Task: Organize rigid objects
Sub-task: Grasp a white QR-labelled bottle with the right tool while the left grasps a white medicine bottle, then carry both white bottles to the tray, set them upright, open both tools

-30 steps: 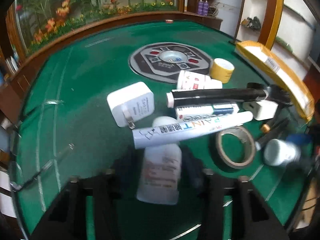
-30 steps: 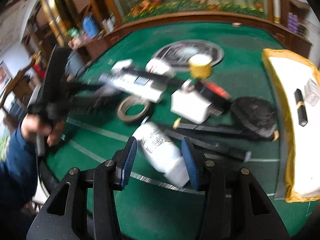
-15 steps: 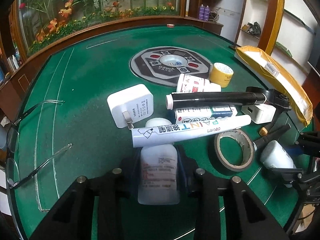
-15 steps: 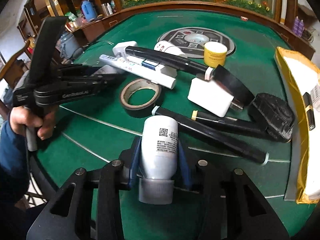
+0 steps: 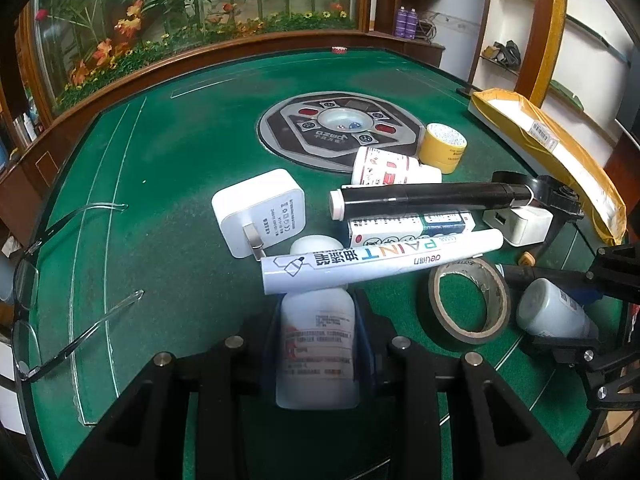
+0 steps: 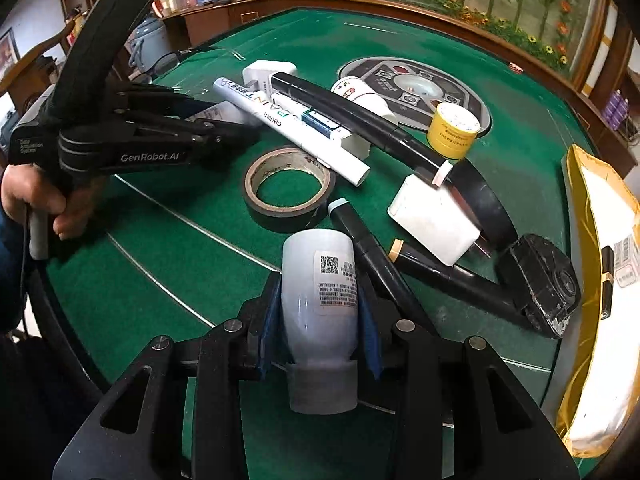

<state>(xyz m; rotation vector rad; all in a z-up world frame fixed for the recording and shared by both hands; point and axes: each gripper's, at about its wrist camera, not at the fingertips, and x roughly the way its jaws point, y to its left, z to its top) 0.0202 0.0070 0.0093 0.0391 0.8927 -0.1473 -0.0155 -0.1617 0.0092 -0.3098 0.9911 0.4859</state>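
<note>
The left tongs (image 5: 318, 344) pinch a white bottle (image 5: 318, 344) lying on the green desk (image 5: 160, 160) near its near edge, long axis running away from the camera, cap end (image 5: 316, 245) tucked under a paint marker (image 5: 380, 262) that lies crosswise over it. The right tongs (image 6: 320, 312) pinch a second white bottle (image 6: 318, 280), grey cap (image 6: 322, 388) pointing back toward the camera, base toward a tape roll (image 6: 290, 184) toward the middle of the desk. What either bottle contains cannot be seen.
</note>
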